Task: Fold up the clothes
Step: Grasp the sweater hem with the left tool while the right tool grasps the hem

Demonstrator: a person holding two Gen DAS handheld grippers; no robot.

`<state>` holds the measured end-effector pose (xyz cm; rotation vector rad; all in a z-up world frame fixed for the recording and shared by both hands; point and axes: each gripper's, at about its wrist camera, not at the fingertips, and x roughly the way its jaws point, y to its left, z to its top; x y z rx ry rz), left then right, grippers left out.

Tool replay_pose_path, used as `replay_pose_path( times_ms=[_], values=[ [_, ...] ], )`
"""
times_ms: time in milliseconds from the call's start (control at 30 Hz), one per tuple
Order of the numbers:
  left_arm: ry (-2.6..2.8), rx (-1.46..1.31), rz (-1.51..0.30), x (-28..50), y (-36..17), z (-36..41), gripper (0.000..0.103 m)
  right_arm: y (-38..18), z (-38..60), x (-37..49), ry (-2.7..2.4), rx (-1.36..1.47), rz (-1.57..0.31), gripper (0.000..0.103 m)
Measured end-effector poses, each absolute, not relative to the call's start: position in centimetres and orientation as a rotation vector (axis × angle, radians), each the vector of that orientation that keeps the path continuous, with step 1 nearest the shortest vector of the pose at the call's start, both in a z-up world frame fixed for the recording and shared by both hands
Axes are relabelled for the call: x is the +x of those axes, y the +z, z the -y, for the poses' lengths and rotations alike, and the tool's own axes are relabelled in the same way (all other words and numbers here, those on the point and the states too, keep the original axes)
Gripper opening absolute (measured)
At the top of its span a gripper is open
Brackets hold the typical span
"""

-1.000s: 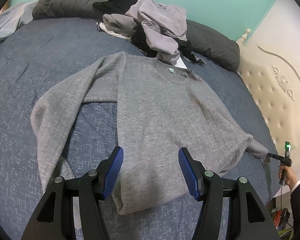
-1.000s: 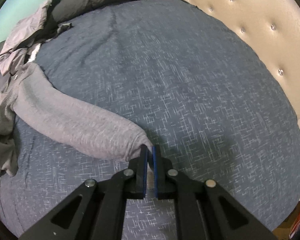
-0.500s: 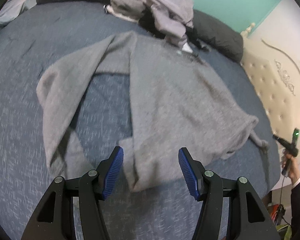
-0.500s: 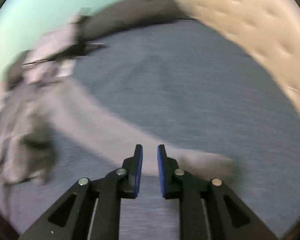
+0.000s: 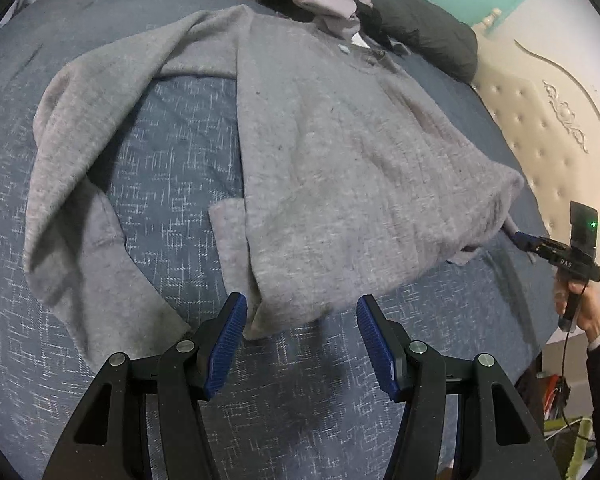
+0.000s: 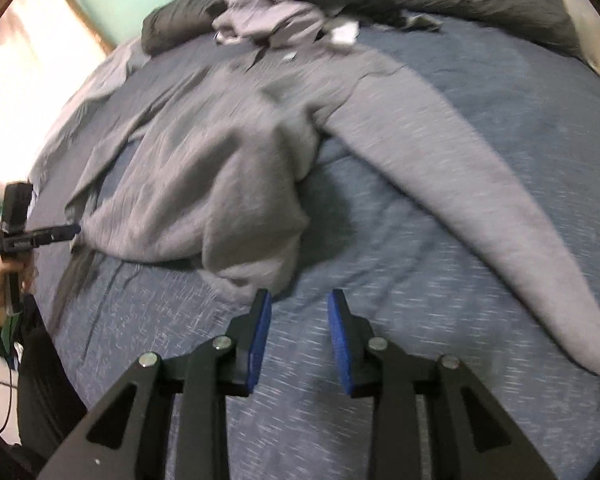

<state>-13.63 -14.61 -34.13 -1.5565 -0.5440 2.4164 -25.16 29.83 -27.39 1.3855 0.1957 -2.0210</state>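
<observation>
Lying spread on the blue bedspread (image 5: 172, 148), the grey sweatshirt (image 5: 340, 168) looks soft, limp and thickish, best pinched at hem corners or cuffs, both left gripper (image 5: 300, 344) and right gripper (image 6: 298, 338) spread and seemingly empty.

**Black grippers, blue ribbed pads**

The left gripper (image 5: 300, 336) is a black frame of angular arms with triangular cut-outs, silver round screws at the joints and blue ribbed pads (image 5: 230, 344) lining its fingers. The right gripper (image 6: 298, 336) has the same build. Seen from the left wrist, it carries a black box with a green light, white lettering on its bar and a thin black cable. The hand (image 5: 584, 308) wears a white cuff under a dark sleeve
</observation>
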Motion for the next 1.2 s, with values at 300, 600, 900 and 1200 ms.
replay_pose_path(
  times_ms=[300, 600, 900, 1200],
  values=[
    [2.388, -1.591, 0.468, -12.7, -35.1, 13.7, 0.061, -31.3, -25.3, -24.6, -1.931, 1.427, -0.264, 0.031],
    [2.402, -1.569, 0.43, -13.7, -36.3, 13.4, 0.054, -32.4, -24.2, -25.1, -1.939, 1.425, -0.258, 0.032],
    [2.409, -1.538, 0.429, -14.0, -36.4, 13.6, 0.013, -32.9, -23.6, -25.4, -1.961, 1.397, -0.27, 0.026],
    [2.455, -1.398, 0.412, -13.4, -31.0, 13.6, 0.01, -30.6, -23.7, -25.2, -1.991, 1.34, -0.241, 0.003]
  ],
)
